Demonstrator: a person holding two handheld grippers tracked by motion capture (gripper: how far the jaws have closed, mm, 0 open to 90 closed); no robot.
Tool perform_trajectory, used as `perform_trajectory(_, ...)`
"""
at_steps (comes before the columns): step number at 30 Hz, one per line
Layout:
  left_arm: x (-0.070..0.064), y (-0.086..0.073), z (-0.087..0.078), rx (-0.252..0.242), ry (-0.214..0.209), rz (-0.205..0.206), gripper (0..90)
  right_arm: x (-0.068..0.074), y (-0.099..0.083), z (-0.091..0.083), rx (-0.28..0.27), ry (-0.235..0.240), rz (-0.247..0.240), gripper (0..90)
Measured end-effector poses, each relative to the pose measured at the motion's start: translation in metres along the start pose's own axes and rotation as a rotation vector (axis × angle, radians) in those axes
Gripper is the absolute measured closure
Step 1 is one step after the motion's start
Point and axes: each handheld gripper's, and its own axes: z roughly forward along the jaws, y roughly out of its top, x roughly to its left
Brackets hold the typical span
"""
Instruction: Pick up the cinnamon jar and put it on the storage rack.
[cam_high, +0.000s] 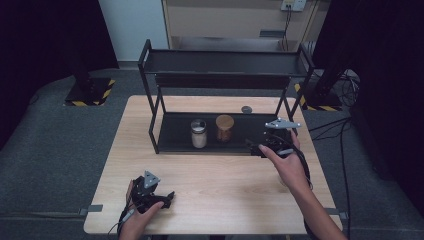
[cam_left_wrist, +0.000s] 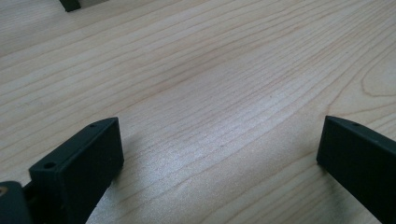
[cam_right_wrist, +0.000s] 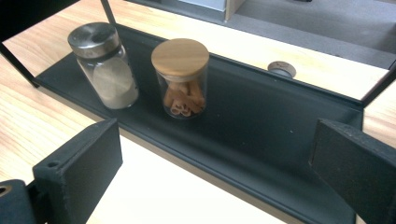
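Clearly the right gripper (cam_right_wrist: 219, 172) — jaws spread, empty — is nearer: the upright cinnamon jar (cam_right_wrist: 181, 77) stands ahead-left on the rack's lower shelf (cam_right_wrist: 261, 121); the left gripper (cam_left_wrist: 219, 163) rests, jaws apart.

Wooden table (cam_high: 210, 185), pale grain. Black two-tier rack (cam_high: 172, 136) stands on its far half. Lower tray holds steel-lidded jar (cam_right_wrist: 103, 65) and wood-lidded jar (cam_right_wrist: 181, 77), side by side, just apart. Small grey disc (cam_high: 246, 109) set in tabletop behind rack.
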Motion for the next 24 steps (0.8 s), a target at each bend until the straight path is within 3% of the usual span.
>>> perform_trajectory(24, 0.0, 0.0, 0.0, 0.0, 0.0, 0.0, 0.0, -0.024, -0.025, -0.04, -0.014, -0.063, 0.049, 2.5)
